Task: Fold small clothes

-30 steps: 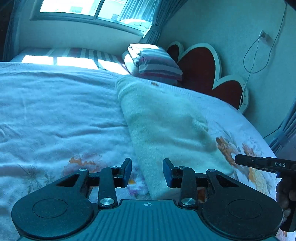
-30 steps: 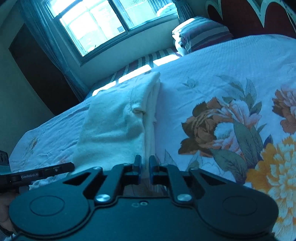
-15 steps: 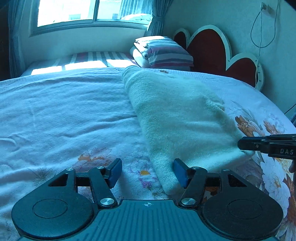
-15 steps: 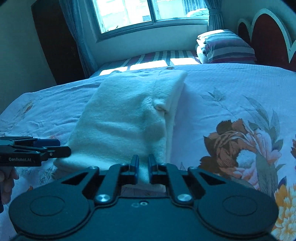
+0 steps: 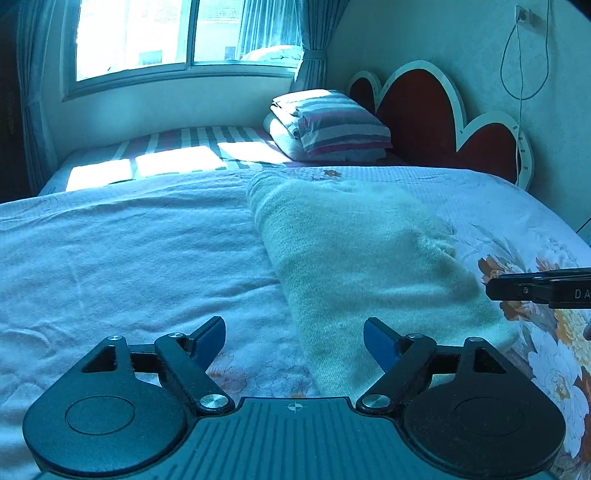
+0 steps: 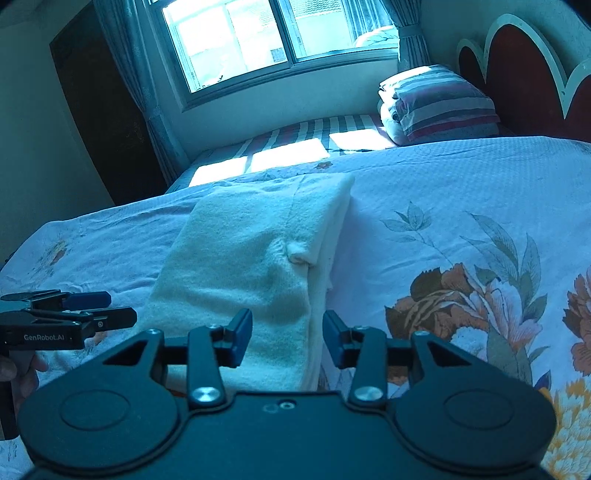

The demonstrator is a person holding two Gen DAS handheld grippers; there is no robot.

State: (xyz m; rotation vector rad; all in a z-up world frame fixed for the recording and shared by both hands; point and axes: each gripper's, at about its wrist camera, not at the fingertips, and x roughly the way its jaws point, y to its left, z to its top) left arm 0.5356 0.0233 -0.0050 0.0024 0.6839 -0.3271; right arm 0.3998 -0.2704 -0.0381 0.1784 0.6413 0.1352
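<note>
A cream fuzzy garment [image 5: 365,266] lies folded into a long strip on the bed. It also shows in the right wrist view [image 6: 255,258]. My left gripper [image 5: 294,341] is open and empty, just above the strip's near left corner. My right gripper [image 6: 287,338] is open and empty, its jaws either side of the strip's near right edge. The right gripper shows from the side in the left wrist view [image 5: 535,288], and the left gripper shows in the right wrist view [image 6: 70,314].
The bed has a floral bedspread [image 6: 461,258]. A stack of striped folded bedding [image 5: 328,125] sits at the far end by the red heart-shaped headboard [image 5: 424,122]. A window [image 5: 177,33] is behind, and a cable [image 5: 521,66] hangs on the wall.
My right gripper has opened and let go of the garment's edge. My left gripper has opened wider. Both have pulled back and levelled toward the strip's near end.
</note>
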